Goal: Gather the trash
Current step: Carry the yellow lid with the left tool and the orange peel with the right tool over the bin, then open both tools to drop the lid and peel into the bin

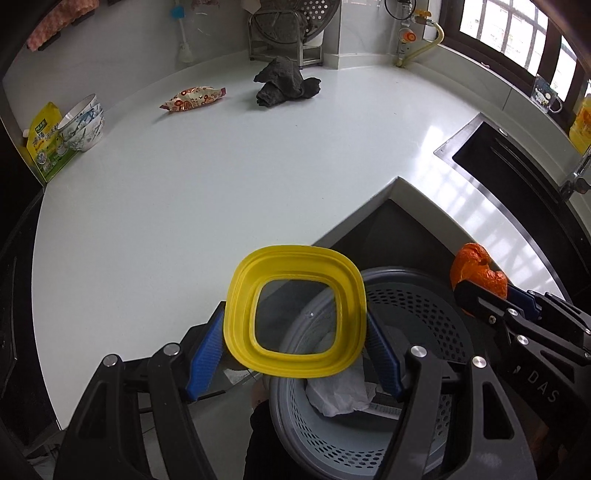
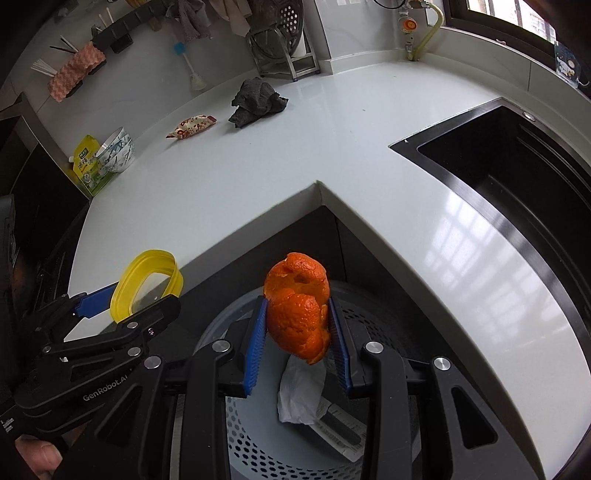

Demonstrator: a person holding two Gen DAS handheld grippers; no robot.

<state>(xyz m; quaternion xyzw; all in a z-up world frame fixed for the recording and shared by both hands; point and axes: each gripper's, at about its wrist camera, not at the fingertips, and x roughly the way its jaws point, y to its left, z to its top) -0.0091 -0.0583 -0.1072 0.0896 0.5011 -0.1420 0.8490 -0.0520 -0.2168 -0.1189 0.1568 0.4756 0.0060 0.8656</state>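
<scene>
My left gripper (image 1: 295, 347) is shut on a yellow plastic lid (image 1: 243, 325) with a clear middle, held at the counter's inner corner above the grey perforated bin (image 1: 424, 306). My right gripper (image 2: 298, 325) is shut on an orange peel (image 2: 297, 306) and holds it over the same bin (image 2: 266, 443). The bin holds crumpled white paper (image 2: 301, 391) and a printed slip. The peel (image 1: 476, 269) and right gripper also show in the left wrist view, the lid (image 2: 147, 280) in the right wrist view. A snack wrapper (image 1: 192, 98) lies far back on the white counter (image 1: 221, 184).
A dark crumpled cloth (image 1: 284, 83) lies near the wrapper. Stacked bowls (image 1: 83, 123) and a yellow-green pouch (image 1: 46, 144) stand at the left edge. A black sink (image 2: 517, 173) is set in the counter on the right. A metal rack (image 1: 284, 33) stands at the back wall.
</scene>
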